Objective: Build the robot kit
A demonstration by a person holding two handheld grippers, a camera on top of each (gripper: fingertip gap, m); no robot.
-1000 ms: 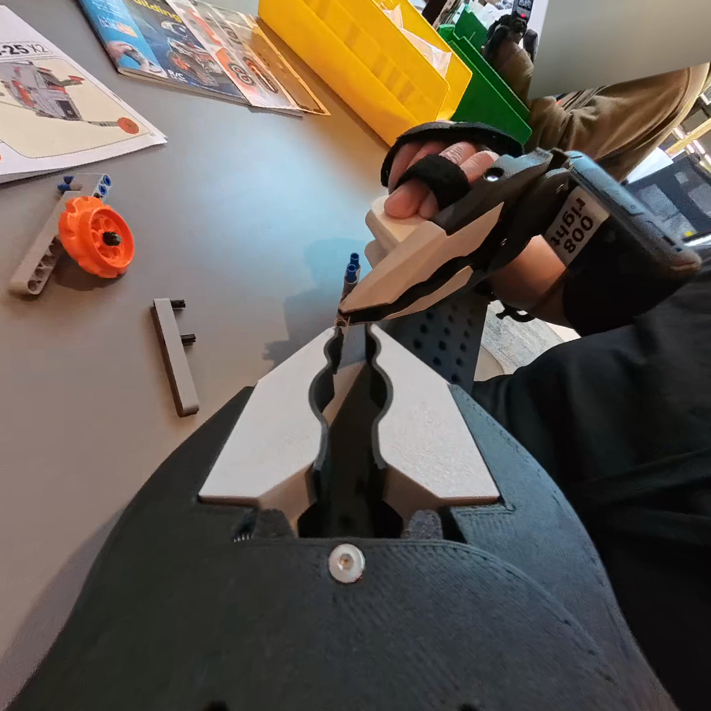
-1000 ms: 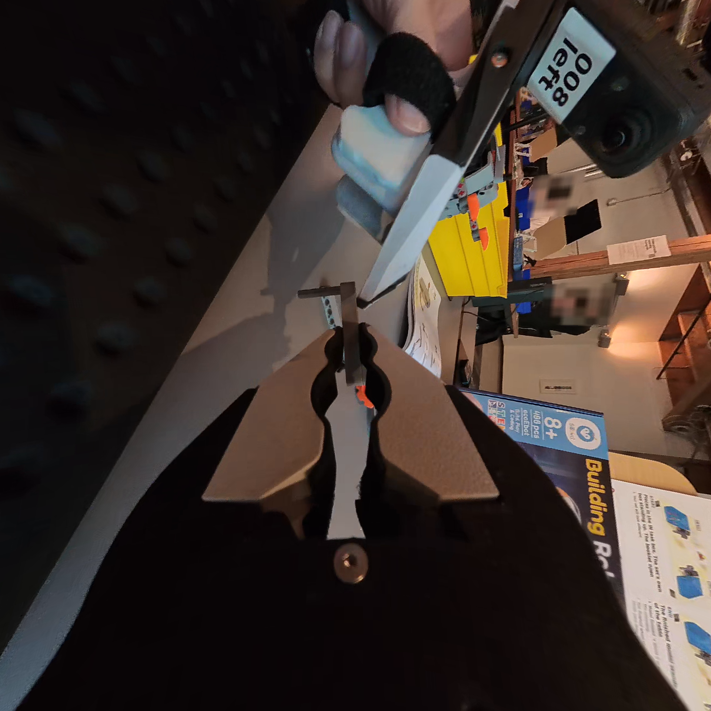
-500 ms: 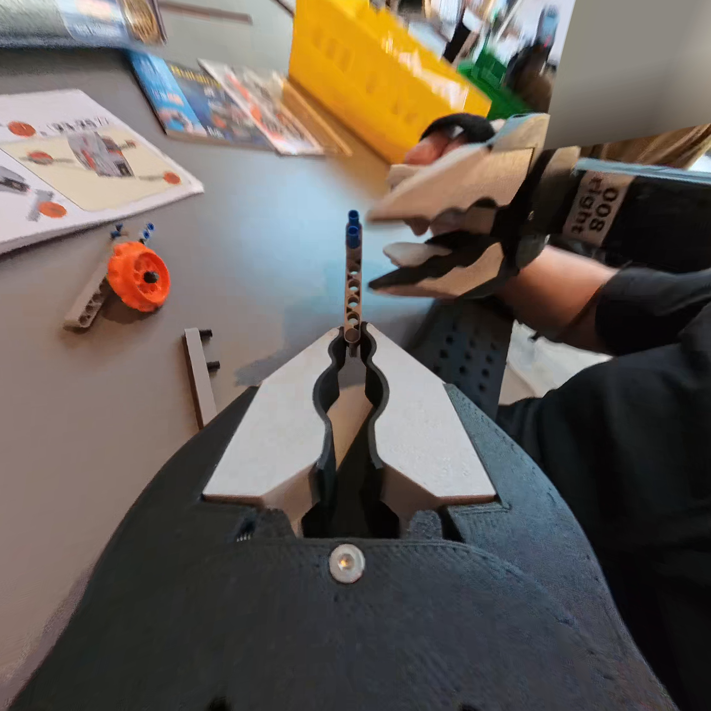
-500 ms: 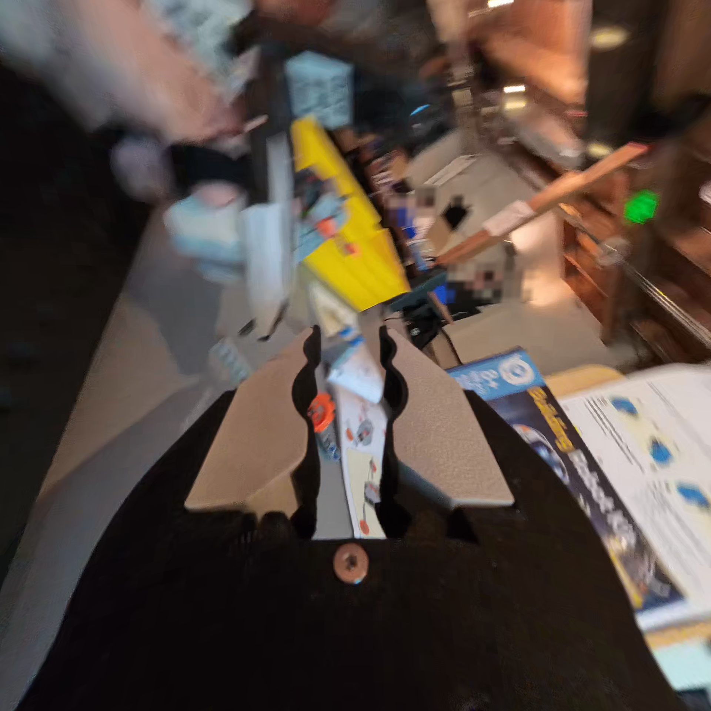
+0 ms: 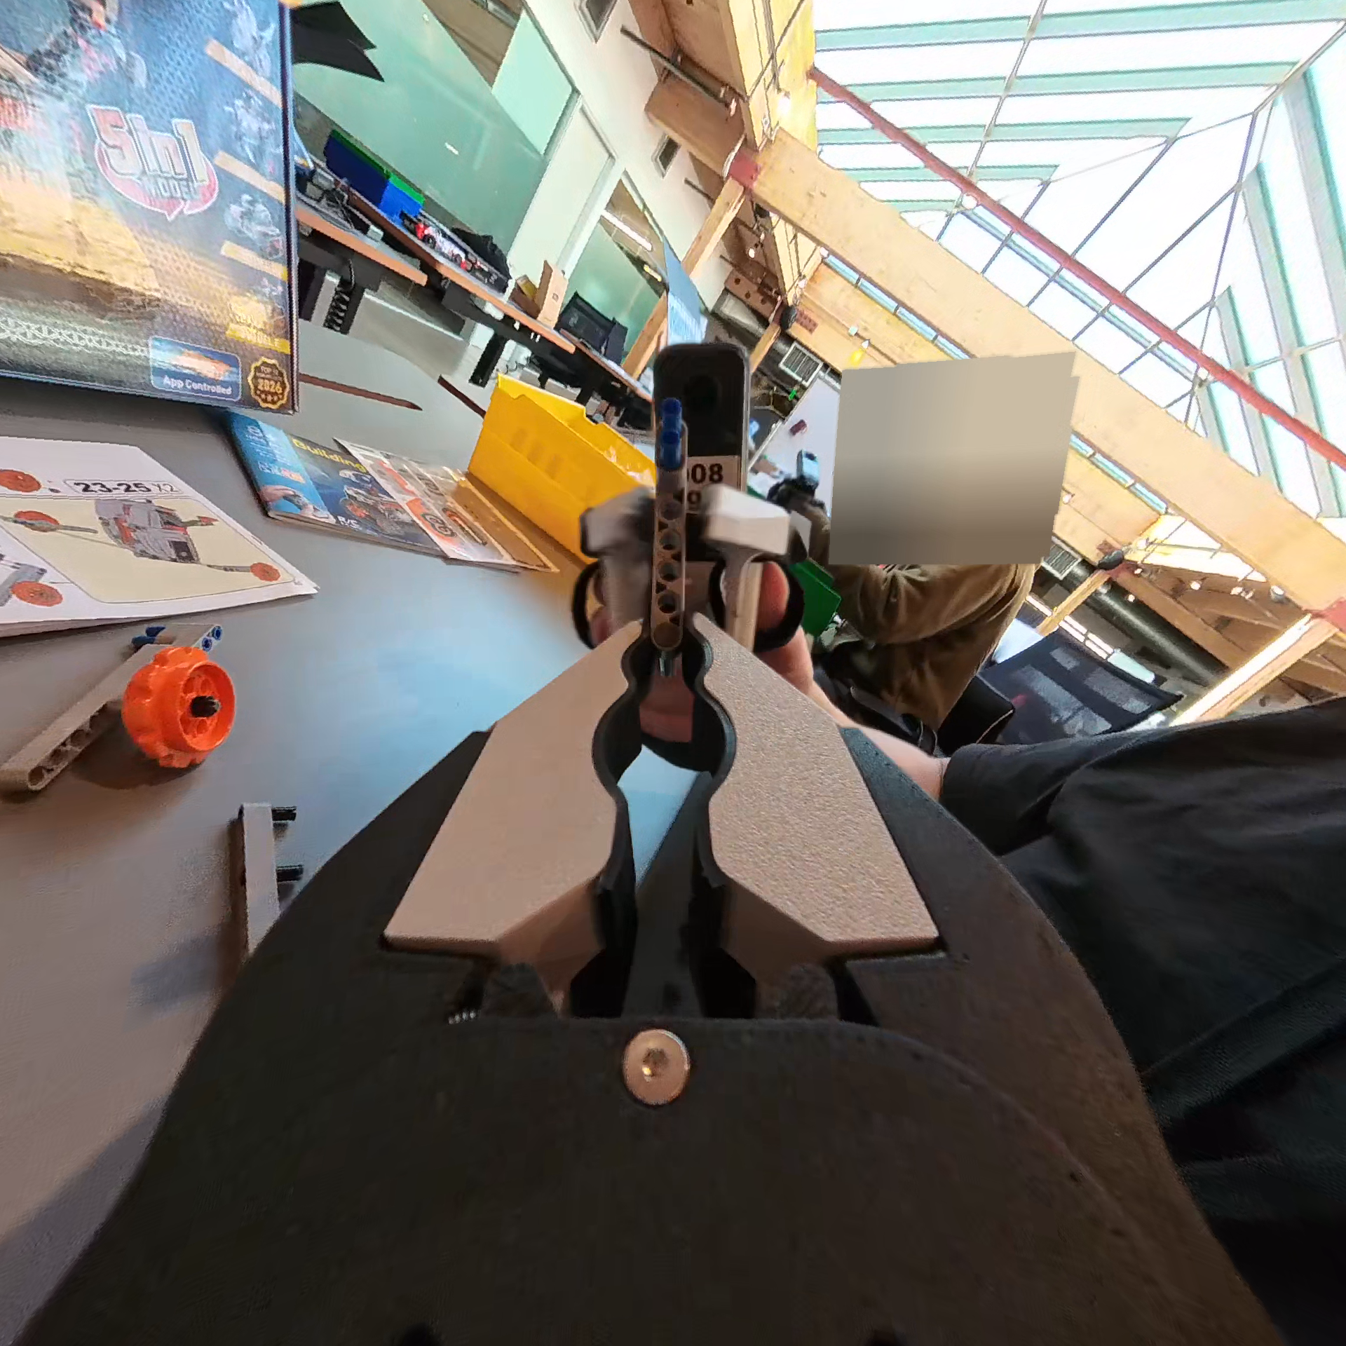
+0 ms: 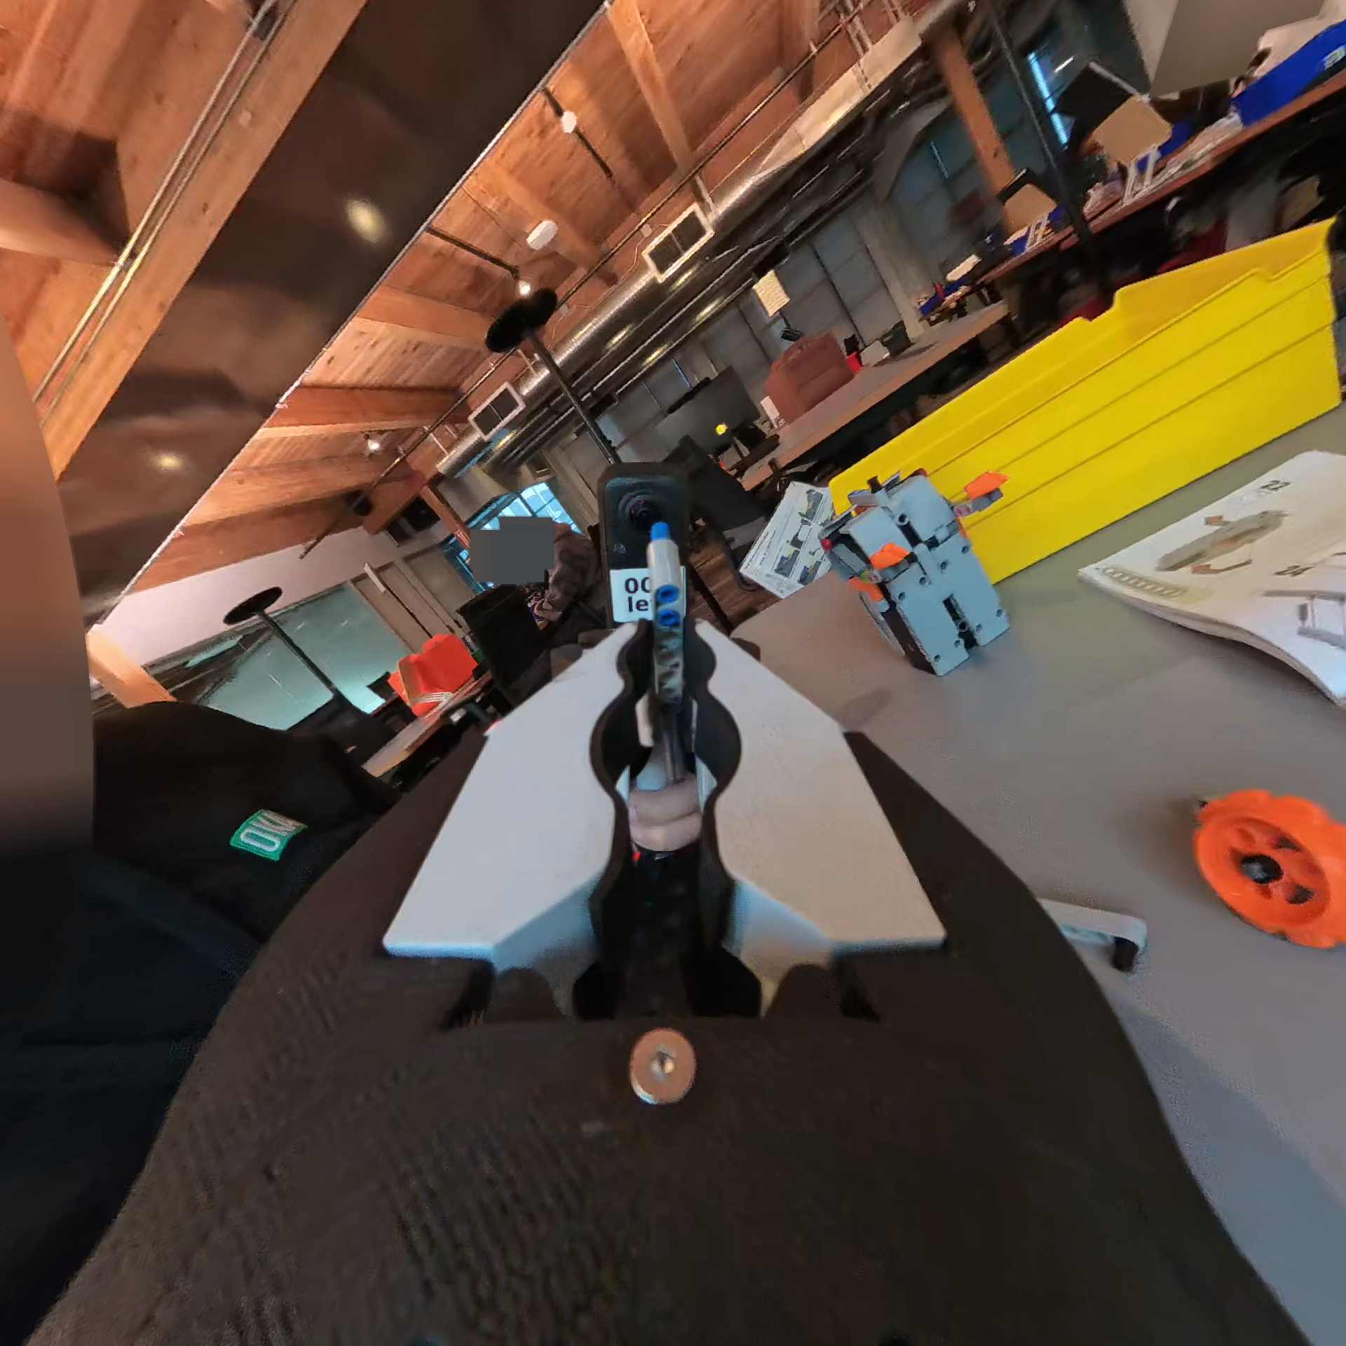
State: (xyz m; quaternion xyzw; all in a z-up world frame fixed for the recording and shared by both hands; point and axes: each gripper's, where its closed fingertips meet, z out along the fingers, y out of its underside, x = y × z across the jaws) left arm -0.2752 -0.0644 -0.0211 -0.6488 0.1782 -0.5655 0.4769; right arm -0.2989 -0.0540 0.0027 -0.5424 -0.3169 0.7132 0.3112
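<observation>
1. A grey perforated beam (image 5: 668, 561) with two blue pins (image 5: 670, 430) at its upper end is held upright above the grey table (image 5: 408, 655), between the two grippers, which face each other.
2. The left gripper (image 5: 666, 644) is closed on the lower end of the beam; its fingertips (image 5: 717, 648) pinch the beam's bottom hole region.
3. In the right wrist view, the same beam (image 6: 666, 648) is seen standing between the tips of the right gripper (image 6: 664, 641). The tips lie close on either side of the beam, but contact cannot be confirmed, so it cannot be told whether this gripper grips it.
4. In the left wrist view, the right gripper's pale fingers (image 5: 743, 521) are seen spread to either side of the beam, just behind it.
5. An orange wheel (image 5: 178, 705) mounted on a grey beam (image 5: 65, 736) lies on the table to the left.
6. A dark grey beam with black pins (image 5: 256, 874) lies near the left gripper's body.
7. An open instruction booklet (image 5: 138, 539), a second booklet (image 5: 364, 495) and a printed box (image 5: 146, 197) lie farther back.
8. A yellow bin (image 5: 546, 466) stands behind the booklets.
9. A partly built grey model (image 6: 918, 575) stands beside the yellow bin in the right wrist view.
</observation>
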